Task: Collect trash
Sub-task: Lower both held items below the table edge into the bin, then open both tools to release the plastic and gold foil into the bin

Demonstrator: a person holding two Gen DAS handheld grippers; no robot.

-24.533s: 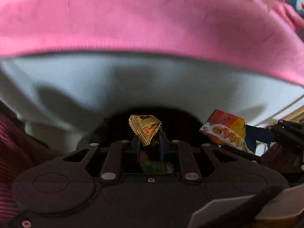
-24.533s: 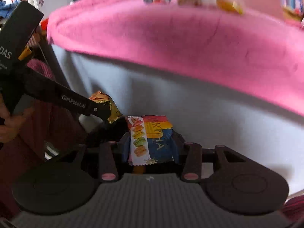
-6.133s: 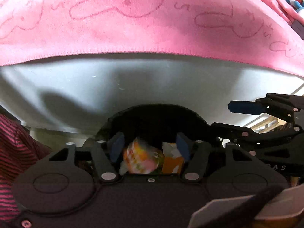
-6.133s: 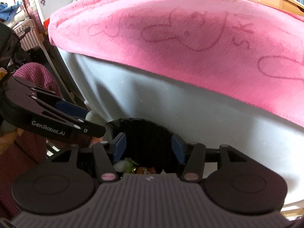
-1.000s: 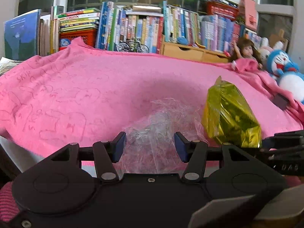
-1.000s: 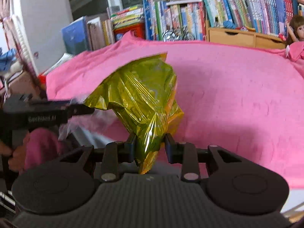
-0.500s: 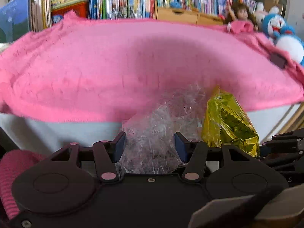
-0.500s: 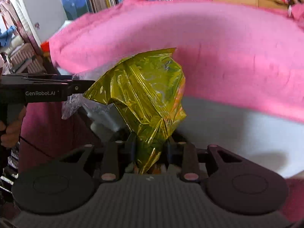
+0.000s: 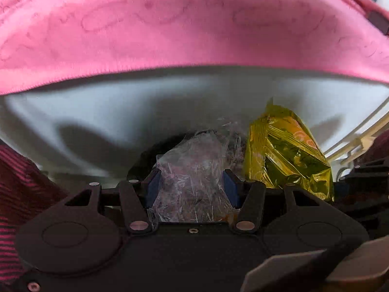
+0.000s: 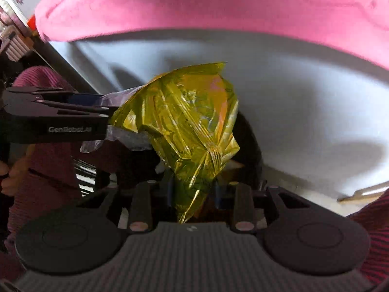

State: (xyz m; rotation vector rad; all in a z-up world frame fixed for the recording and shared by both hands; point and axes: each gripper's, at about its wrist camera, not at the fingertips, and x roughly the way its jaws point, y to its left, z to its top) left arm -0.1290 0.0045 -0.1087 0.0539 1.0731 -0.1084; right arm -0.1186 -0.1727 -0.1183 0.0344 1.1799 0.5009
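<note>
My left gripper (image 9: pixel 192 189) is shut on a crumpled clear plastic wrap (image 9: pixel 194 172), held just above the dark round mouth of a black trash bin (image 9: pixel 145 155). Beside it on the right hangs a shiny yellow foil wrapper (image 9: pixel 284 153). In the right wrist view my right gripper (image 10: pixel 194 194) is shut on that yellow foil wrapper (image 10: pixel 187 121), pinching its lower end over the black bin (image 10: pixel 250 146). The left gripper (image 10: pixel 56 116) reaches in from the left there, with the clear wrap (image 10: pixel 116 133) at its tip touching the yellow foil.
A pink cloth (image 9: pixel 170 29) hangs over the white table front (image 9: pixel 121 102) just behind the bin. A person's striped magenta sleeve (image 9: pixel 22 182) is at the left, and a hand (image 10: pixel 14 172) holds the left gripper. A pale wooden frame (image 9: pixel 359 136) stands at the right.
Both grippers have dropped from table-top height to below the table edge, carrying the clear wrap and the yellow wrapper down over the black bin.
</note>
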